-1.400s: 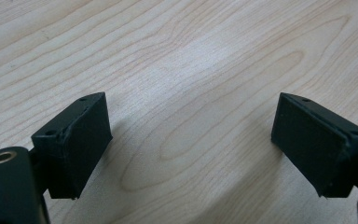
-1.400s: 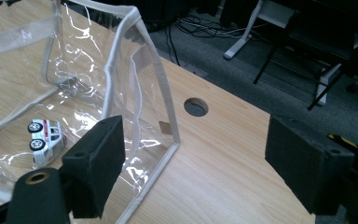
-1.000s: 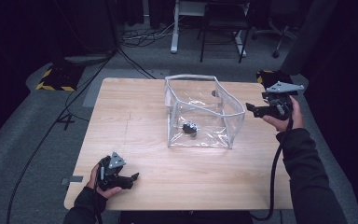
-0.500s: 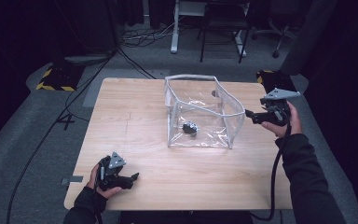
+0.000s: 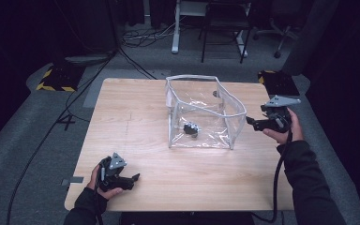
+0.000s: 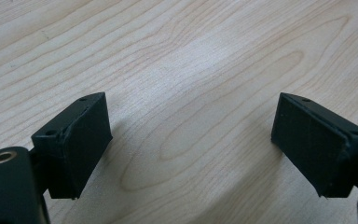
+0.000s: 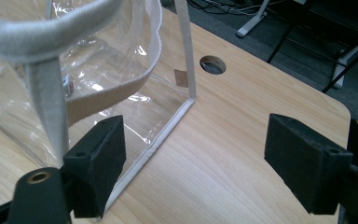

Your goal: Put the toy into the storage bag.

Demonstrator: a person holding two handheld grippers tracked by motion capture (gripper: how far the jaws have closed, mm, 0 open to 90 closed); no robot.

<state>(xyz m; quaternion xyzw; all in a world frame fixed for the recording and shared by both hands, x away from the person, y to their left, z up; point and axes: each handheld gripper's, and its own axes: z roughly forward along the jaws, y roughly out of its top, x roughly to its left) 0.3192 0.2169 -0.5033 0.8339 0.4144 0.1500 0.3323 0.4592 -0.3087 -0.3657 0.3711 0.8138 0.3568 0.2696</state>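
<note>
Clear bag (image 5: 201, 115) standing mid-table (image 5: 136, 117), a small dark object (image 5: 191, 128) inside, seen from high. Right claw (image 7: 193, 158), jaws apart and empty, beside the bag's corner seam. Left claw (image 6: 191, 140), likewise agape, over bare wood near the front edge.

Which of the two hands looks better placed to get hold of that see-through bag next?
Probably the right. The right hand-held gripper hangs open just beside the clear bag, jaws toward its side wall. The left hand-held gripper sits open over bare table, well away.
</note>
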